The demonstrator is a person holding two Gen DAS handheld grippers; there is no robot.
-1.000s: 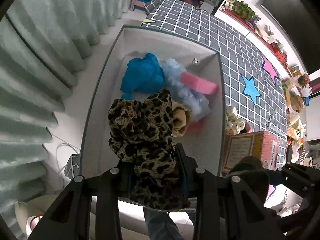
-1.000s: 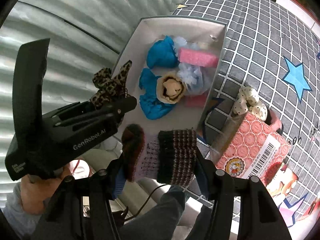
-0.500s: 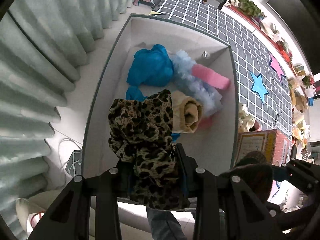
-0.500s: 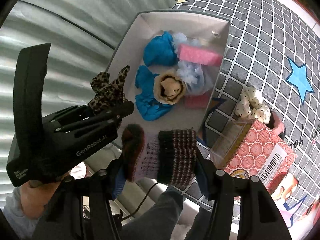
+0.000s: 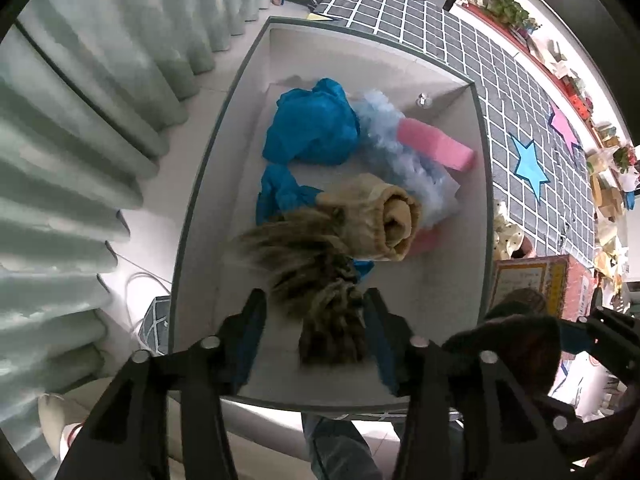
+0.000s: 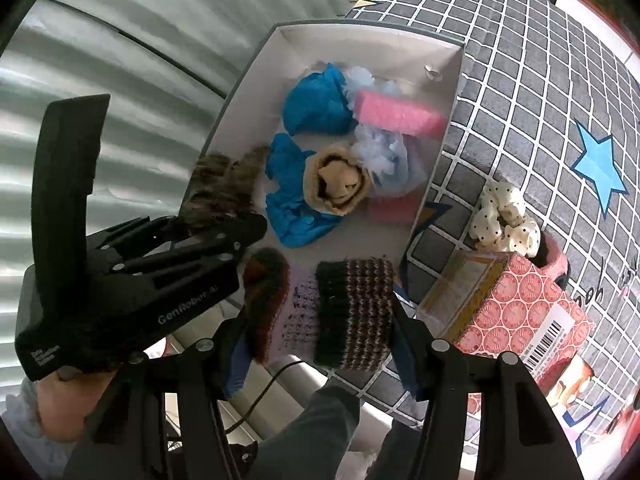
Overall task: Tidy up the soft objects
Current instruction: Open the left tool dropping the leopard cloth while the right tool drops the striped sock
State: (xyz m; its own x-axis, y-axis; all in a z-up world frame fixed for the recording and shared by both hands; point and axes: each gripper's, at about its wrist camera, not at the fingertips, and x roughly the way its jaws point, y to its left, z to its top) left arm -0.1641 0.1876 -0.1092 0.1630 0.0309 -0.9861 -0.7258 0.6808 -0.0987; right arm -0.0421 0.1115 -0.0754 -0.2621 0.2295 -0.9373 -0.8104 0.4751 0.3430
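— Which step is this?
— Drop-off: the left gripper (image 5: 316, 332) has just been opening, jaws spread, and the leopard-print cloth (image 5: 316, 276) between them blurs above the white box (image 5: 208, 184).
— Next?
— The right gripper (image 6: 320, 344), pinching the knitted hat (image 6: 352, 312), wants carrying over the box.

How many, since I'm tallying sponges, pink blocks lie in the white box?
2. One pink block lies atop the pale blue fluff near the box's far corner; the other peeks beneath the fluff by the right wall. More may be hidden.
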